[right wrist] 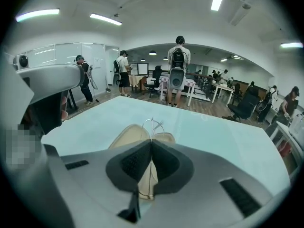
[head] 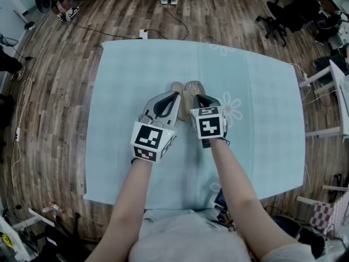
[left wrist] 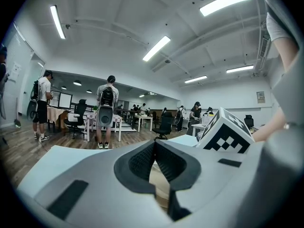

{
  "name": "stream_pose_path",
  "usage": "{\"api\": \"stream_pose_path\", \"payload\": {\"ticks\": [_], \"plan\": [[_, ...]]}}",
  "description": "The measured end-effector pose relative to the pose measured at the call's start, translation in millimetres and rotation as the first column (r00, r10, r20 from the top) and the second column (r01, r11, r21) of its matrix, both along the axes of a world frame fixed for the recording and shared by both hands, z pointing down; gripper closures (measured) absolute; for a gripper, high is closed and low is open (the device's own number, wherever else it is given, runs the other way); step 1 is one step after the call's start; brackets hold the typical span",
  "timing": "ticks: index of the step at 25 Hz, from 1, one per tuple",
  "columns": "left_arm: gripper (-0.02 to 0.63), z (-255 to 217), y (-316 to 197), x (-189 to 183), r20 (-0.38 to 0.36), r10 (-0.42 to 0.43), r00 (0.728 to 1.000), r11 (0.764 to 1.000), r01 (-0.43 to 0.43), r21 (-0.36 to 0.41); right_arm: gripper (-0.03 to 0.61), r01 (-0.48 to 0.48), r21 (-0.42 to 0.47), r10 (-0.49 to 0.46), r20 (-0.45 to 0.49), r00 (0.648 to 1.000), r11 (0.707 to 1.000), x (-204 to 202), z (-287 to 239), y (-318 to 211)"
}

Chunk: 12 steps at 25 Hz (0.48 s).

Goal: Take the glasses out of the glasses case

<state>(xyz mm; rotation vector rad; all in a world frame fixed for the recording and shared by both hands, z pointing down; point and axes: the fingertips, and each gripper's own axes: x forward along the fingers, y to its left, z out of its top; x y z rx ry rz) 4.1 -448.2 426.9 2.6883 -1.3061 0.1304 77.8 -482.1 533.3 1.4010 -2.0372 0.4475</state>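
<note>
A tan glasses case (head: 179,87) lies open on the pale blue table (head: 262,91), its two halves spread (right wrist: 127,137). Thin wire-framed glasses (right wrist: 152,126) stand up out of it, and my right gripper (right wrist: 151,145) is shut on their wire, just above the case. In the head view the right gripper (head: 197,97) sits at the case's right half. My left gripper (head: 175,96) is at the left half. Its jaws (left wrist: 155,145) are closed, with the case's tan edge (left wrist: 159,180) showing between the pads.
The cloth has faint flower prints (head: 233,107). Wooden floor surrounds the table, with a cable and socket (head: 144,34) at the far edge. People stand beyond the far side (right wrist: 177,65), office chairs (head: 275,22) and white tables (head: 327,75) to the right.
</note>
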Motion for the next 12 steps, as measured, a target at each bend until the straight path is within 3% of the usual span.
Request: {"api": "stream_pose_path", "payload": {"ticks": [12], "plan": [[0.606,-27.9,21.3,2.4,-0.004,0.011,1.0,0.999,-0.011,0.053,0.566,-0.017,0.095,0.015,0.017,1.0,0.995,6.1,-46.3,21.1]]}}
